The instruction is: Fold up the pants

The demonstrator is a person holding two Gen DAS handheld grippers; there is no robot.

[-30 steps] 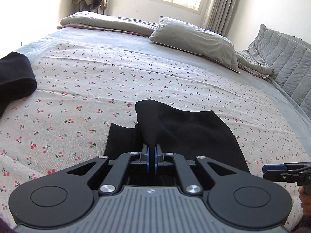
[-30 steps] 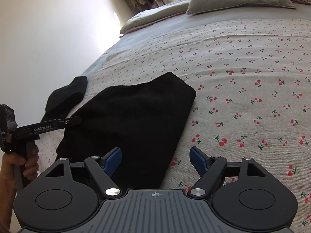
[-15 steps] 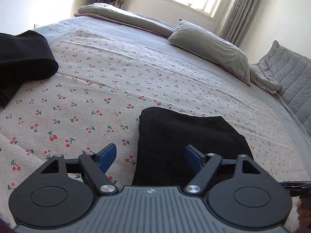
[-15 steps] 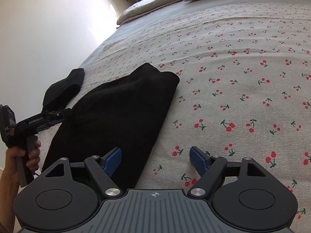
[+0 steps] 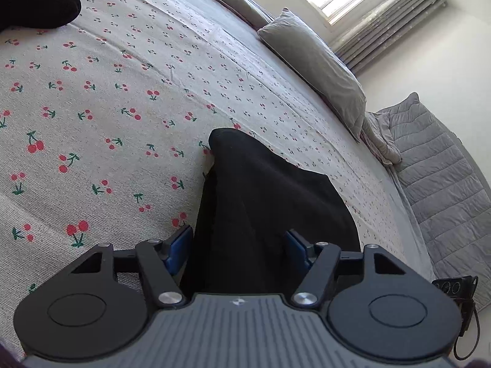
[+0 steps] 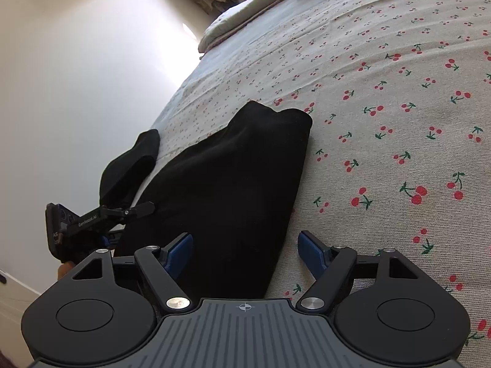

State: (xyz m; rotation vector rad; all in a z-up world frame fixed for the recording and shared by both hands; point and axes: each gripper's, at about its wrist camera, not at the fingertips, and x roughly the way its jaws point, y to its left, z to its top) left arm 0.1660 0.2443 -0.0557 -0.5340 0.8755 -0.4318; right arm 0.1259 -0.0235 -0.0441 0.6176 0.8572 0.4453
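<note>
The black pants (image 5: 270,208) lie folded into a thick bundle on the bed (image 5: 107,98), near its front edge, on a pale sheet printed with small red cherries.

The left tongs (image 5: 239,242) sit low over the near end of the bundle. Their blue pads (image 5: 179,243) stand either side of the dark cloth, one at its left edge and the other over the fabric, and the jaws are closing at this moment; the pads do not look pressed into the cloth yet, so nothing is gripped.

The right tongs (image 6: 245,245) hang over the bundle's right-hand edge, jaws wide apart and empty. One blue pad is over the black cloth, the other over the cherry sheet just beside it.

From the right wrist view the left tongs (image 6: 135,211) show at the far side of the pants (image 6: 233,190), with a bit of the person's hand (image 6: 64,270) below them.

Another dark garment (image 6: 132,165) lies apart from the pants, further along the bed's edge. A grey pillow (image 5: 316,61) rests at the head of the bed, and a grey quilted blanket (image 5: 445,184) lies along its far side.
</note>
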